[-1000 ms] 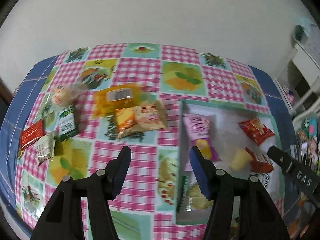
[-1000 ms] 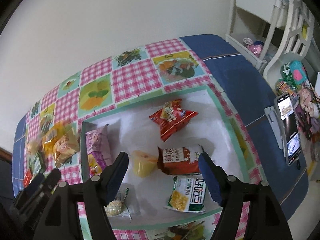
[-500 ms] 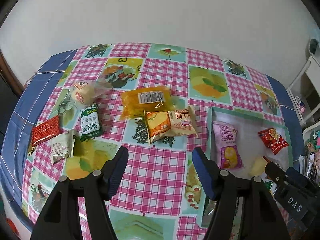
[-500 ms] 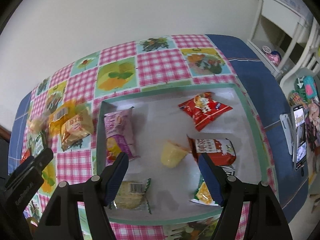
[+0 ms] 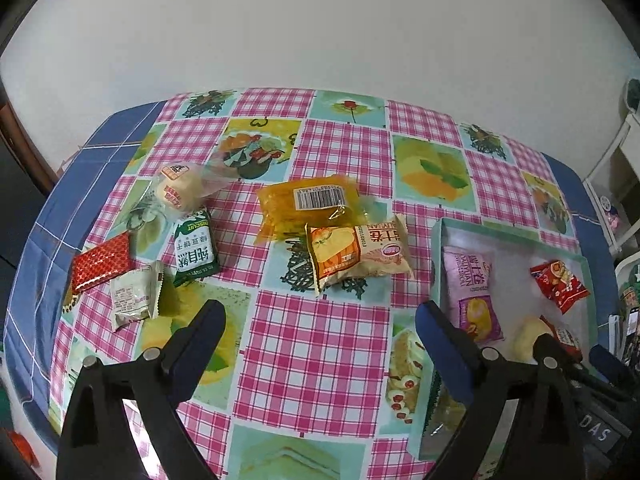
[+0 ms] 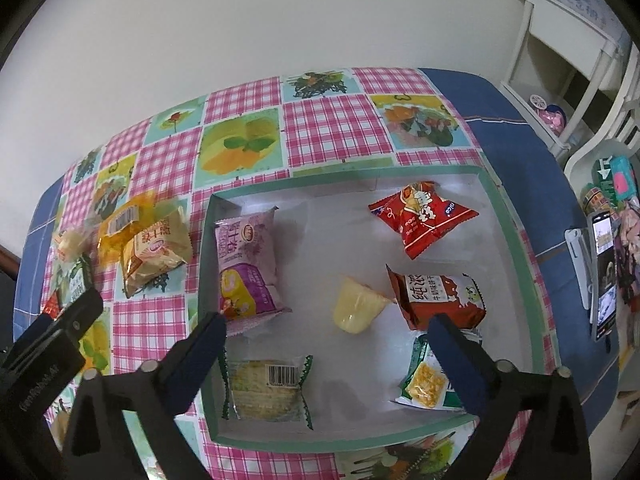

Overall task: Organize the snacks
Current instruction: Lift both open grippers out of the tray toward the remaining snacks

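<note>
Left wrist view: the left gripper point(image 5: 316, 322), jaws opening and empty, hovers before loose snacks point(image 5: 356, 256) on the checked tablecloth point(image 5: 312, 352); the right gripper point(image 6: 326, 330), also widening, hangs over the box point(image 6: 516, 240) of sorted packets, likely the collection point, beside a white shelf point(image 6: 568, 40).

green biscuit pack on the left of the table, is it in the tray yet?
No. The green biscuit pack lies on the tablecloth, far left of the tray.
</note>
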